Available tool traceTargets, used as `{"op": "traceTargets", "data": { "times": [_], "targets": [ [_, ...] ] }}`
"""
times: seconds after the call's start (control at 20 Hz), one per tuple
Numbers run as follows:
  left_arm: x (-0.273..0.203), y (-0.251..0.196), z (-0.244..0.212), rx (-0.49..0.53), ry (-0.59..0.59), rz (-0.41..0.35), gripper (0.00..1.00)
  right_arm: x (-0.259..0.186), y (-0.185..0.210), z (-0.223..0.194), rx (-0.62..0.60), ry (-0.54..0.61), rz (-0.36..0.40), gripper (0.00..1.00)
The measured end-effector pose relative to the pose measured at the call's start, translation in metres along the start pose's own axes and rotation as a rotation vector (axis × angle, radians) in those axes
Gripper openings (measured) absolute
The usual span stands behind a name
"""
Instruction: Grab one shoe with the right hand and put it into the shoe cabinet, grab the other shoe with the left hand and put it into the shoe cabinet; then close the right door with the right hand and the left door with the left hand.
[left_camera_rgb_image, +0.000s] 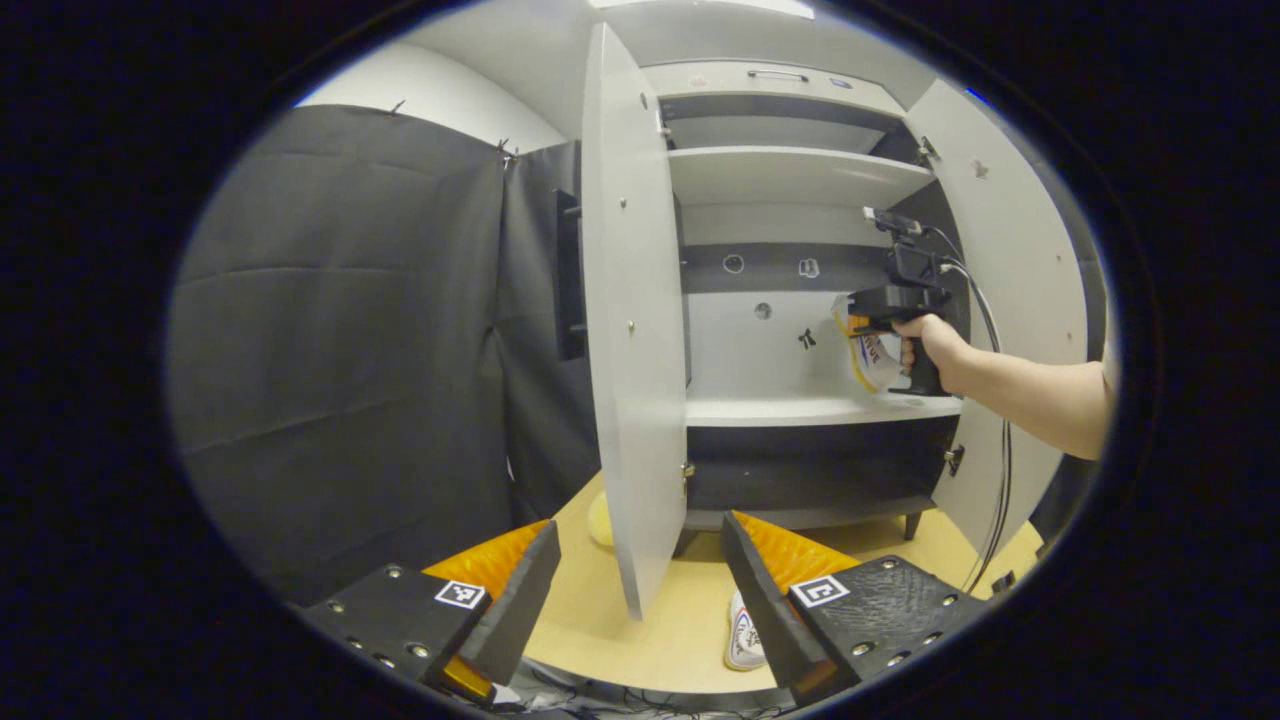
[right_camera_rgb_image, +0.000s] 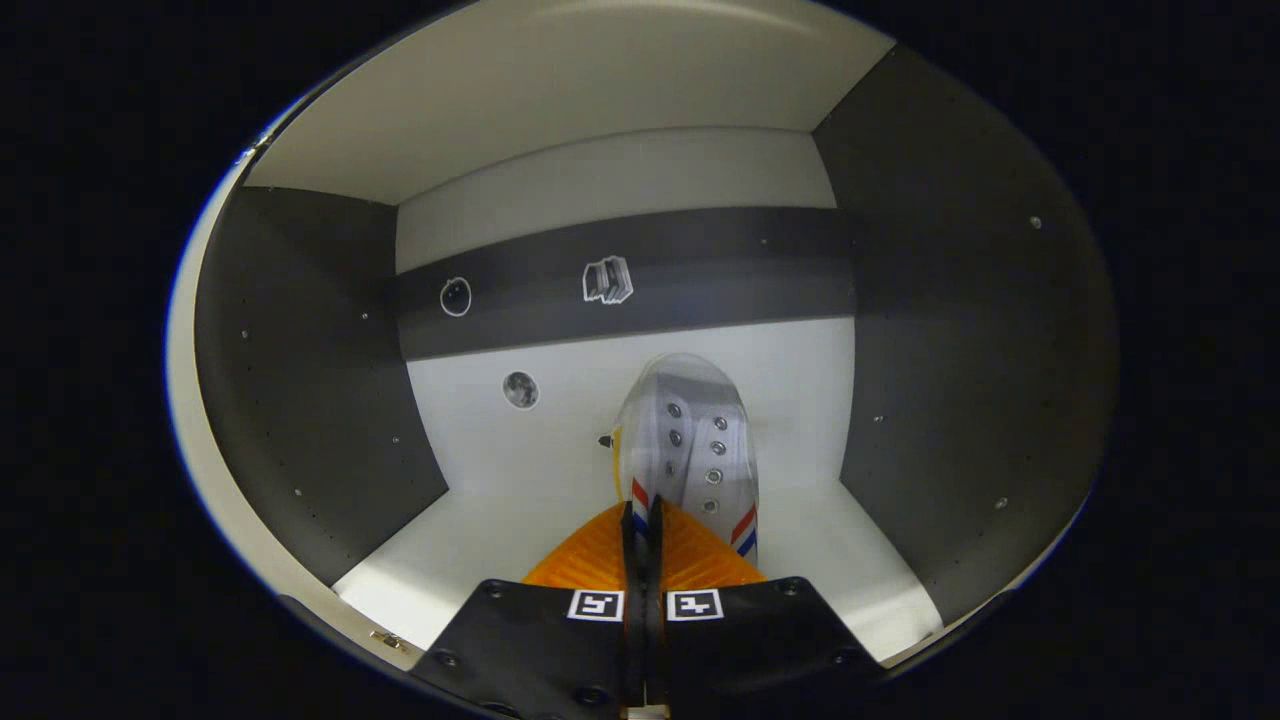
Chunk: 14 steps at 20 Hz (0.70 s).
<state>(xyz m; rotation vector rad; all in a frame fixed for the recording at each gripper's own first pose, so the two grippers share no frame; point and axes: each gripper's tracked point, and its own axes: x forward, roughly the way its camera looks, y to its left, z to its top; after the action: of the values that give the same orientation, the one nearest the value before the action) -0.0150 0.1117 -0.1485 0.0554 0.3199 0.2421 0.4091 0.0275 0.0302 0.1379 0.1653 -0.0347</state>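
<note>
White canvas shoe hangs clamped by its edge in the right claw above the cabinet shelf, centre frame, ready to set down, while the left claw waits apart over the second shoe on the tabletop.

Smooth matt laminate on the shoe cabinet shelves and doors, darker matt panels at 3 and 9 o'clock inside. Canvas-like cloth with metal eyelets on the held shoe. Pale wood-look floor at 6 o'clock, creased matt cloth wall at 9.
</note>
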Motion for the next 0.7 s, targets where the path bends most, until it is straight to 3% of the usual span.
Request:
{"op": "traceTargets", "data": {
  "times": [0.3, 0.4, 0.5, 0.7],
  "targets": [
    [-0.002, 0.002, 0.007, 0.000, -0.027, 0.025, 0.94, 0.016, -0.014, -0.005, 0.003, 0.060, -0.010, 0.07],
    [-0.004, 0.003, 0.004, -0.003, -0.028, 0.017, 0.94, 0.011, -0.012, 0.003, -0.025, 0.009, 0.008, 0.20],
    [-0.003, 0.000, 0.004, -0.011, -0.027, -0.002, 0.94, -0.001, -0.008, 0.015, -0.059, -0.036, 0.011, 0.24],
    [0.004, -0.016, -0.002, -0.027, -0.017, -0.074, 0.94, -0.034, -0.003, 0.007, -0.094, -0.044, 0.020, 0.95]
  ]
}}
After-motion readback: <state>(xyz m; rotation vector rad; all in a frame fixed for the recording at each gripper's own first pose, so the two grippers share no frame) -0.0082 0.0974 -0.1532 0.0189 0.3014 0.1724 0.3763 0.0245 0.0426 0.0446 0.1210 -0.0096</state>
